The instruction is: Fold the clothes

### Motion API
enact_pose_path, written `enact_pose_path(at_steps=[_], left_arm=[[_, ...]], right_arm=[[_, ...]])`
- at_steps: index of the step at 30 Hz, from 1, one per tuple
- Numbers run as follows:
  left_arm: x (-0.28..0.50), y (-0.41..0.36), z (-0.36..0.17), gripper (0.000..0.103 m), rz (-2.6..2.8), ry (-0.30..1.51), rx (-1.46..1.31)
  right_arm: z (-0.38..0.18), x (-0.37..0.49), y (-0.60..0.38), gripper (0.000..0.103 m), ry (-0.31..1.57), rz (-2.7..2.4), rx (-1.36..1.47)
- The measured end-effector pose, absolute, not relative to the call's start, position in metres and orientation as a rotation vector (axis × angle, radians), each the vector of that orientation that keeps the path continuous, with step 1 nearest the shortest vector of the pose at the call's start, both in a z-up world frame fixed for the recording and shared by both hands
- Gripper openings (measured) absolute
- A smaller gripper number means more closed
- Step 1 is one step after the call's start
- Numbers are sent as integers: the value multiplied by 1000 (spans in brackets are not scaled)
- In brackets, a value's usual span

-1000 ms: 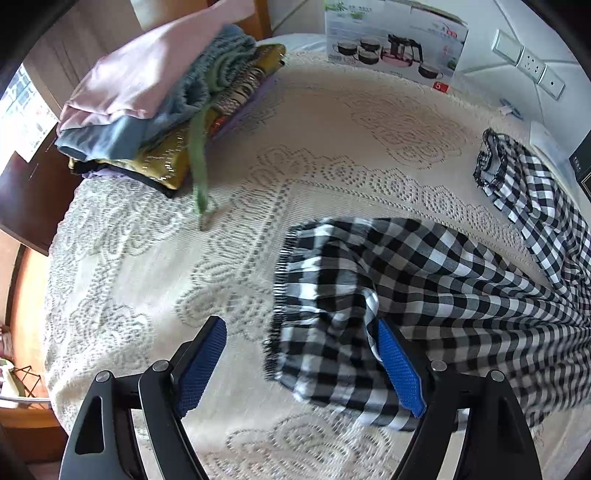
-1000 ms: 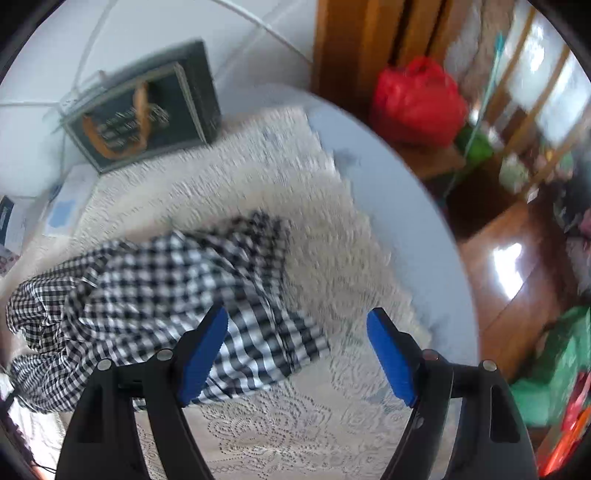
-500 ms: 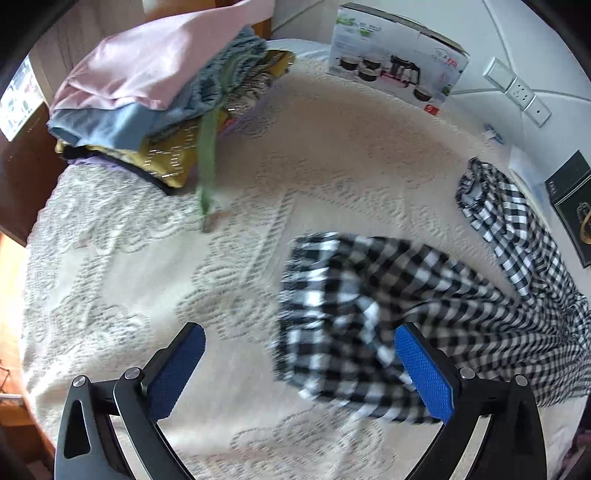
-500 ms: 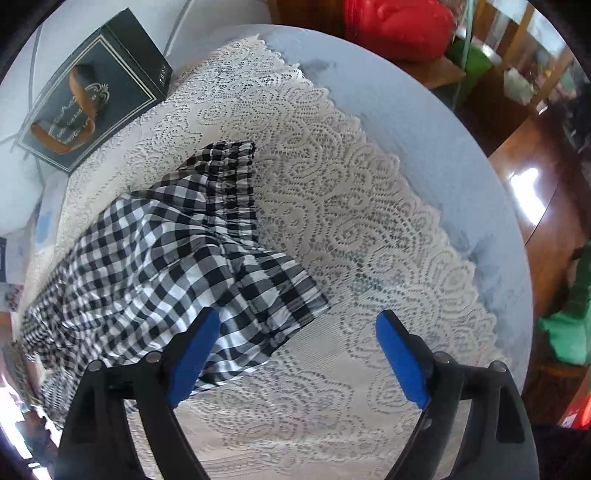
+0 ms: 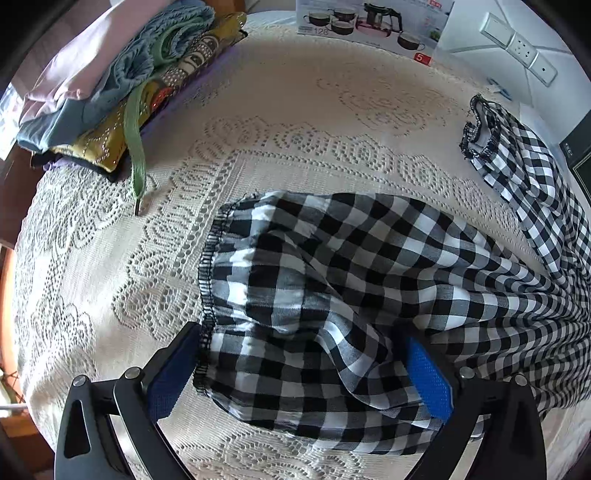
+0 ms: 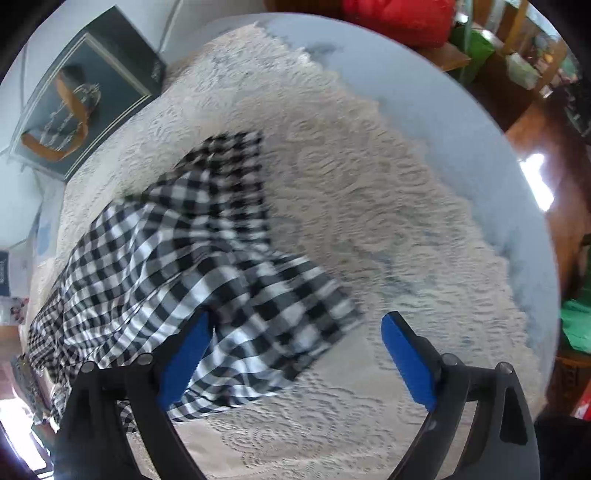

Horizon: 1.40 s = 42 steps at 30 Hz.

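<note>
A black-and-white checked garment (image 5: 332,295) lies spread and rumpled on the lace tablecloth (image 5: 110,277). In the left wrist view its gathered sleeve cuff sits between the blue pads of my left gripper (image 5: 299,373), which is open and straddles the cuff's near end. A second cuff (image 5: 480,136) lies at the far right. In the right wrist view the other end of the checked garment (image 6: 207,251) lies left of centre. My right gripper (image 6: 295,354) is open, its left pad (image 6: 184,362) over the cloth, its right pad over bare lace.
A stack of folded clothes (image 5: 110,81) with a green strap (image 5: 135,147) sits at the table's far left. A tea-set box (image 5: 369,26) stands at the back. A dark gift box (image 6: 81,103) lies near the wall. The table rim (image 6: 498,177) drops to a wooden floor.
My left gripper has moved down and forward, so the cuff now lies between its pads. My right gripper has come closer to the garment's corner; its view is blurred by motion.
</note>
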<state>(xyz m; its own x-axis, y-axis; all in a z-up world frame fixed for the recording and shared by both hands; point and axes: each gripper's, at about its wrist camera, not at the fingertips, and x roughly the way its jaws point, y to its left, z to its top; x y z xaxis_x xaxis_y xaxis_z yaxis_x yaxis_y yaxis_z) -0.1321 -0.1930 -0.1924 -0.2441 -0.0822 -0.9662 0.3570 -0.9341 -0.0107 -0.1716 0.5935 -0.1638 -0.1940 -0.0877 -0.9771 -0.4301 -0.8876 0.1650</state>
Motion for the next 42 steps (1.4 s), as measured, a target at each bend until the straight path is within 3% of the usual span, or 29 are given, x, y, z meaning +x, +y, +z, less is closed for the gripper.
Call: enact_pose_path(at_steps=[1, 2, 4, 5, 15, 21, 24, 26, 28, 29, 30, 35, 42], left_arm=[[-129, -190, -188, 91, -2259, 331, 1723], [-127, -188, -184, 83, -2267, 330, 1716], [-124, -183, -173, 34, -2316, 333, 1702], [-123, -180, -169, 27, -2324, 339, 1701], [-94, -189, -104, 23, -2480, 335, 1642], [-37, -216, -95, 23, -2470, 325, 1651], [-18, -202, -131, 27, -2392, 276, 1731], [-6, -197, -144, 38, -2344, 223, 1780], [0, -196, -143, 92, -2334, 194, 1755], [2, -195, -139, 97, -2339, 184, 1731], [5, -194, -134, 98, -2345, 175, 1708], [-22, -180, -96, 100, -2470, 179, 1646], [-114, -158, -84, 101, -2584, 159, 1661]], right_arm=[[-168, -172, 590, 63, 607, 2186, -1836], [-171, -171, 583, 48, 577, 2199, -1842], [-165, -169, 571, 28, 483, 2237, -1827], [-162, -167, 565, 25, 436, 2255, -1819], [-57, -94, 552, 17, 362, 2474, -1552], [-68, -29, 580, 17, 369, 2446, -1718], [-100, 5, 590, 18, 319, 2363, -1904], [-119, 25, 595, 31, 272, 2304, -1994], [-127, 32, 602, 63, 220, 2261, -1988], [-124, 32, 608, 70, 212, 2267, -1957], [-120, 32, 613, 76, 207, 2276, -1926], [-85, 9, 623, 76, 294, 2390, -1785], [-86, -31, 605, 76, 405, 2401, -1738]])
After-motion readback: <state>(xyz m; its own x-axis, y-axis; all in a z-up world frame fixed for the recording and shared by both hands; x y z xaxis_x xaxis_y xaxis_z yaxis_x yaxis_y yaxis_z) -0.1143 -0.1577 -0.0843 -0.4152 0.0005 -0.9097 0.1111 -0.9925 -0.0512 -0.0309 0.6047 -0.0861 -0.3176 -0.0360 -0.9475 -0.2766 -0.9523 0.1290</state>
